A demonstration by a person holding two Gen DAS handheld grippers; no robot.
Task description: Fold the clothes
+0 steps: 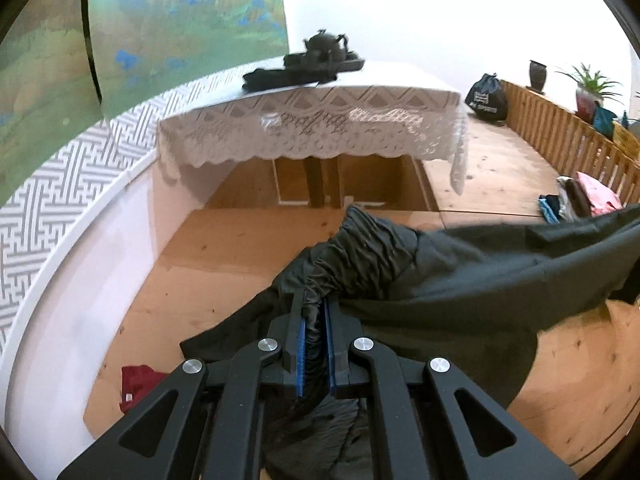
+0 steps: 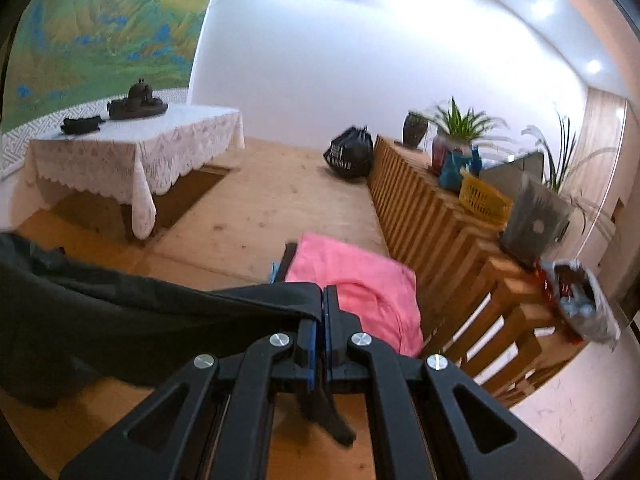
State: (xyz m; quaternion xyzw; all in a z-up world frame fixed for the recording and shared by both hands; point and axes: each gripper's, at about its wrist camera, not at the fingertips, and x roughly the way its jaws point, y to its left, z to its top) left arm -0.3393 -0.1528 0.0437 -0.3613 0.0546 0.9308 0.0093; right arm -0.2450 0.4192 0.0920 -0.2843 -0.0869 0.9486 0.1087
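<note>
two grippers pinch one dark garment (image 1: pixel 460 268) | left gripper (image 1: pixel 314 316) clamps a gathered, ribbed waistband | right gripper (image 2: pixel 320 308) clamps a smooth flat hem | fabric hangs slack above the wooden floor (image 1: pixel 224 248)

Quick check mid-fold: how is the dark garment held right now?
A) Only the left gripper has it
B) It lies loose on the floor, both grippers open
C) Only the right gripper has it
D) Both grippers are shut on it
D: the left gripper pinches a bunched part of the dark garment, and the right gripper is shut on another edge, with the cloth spanning between them.
</note>
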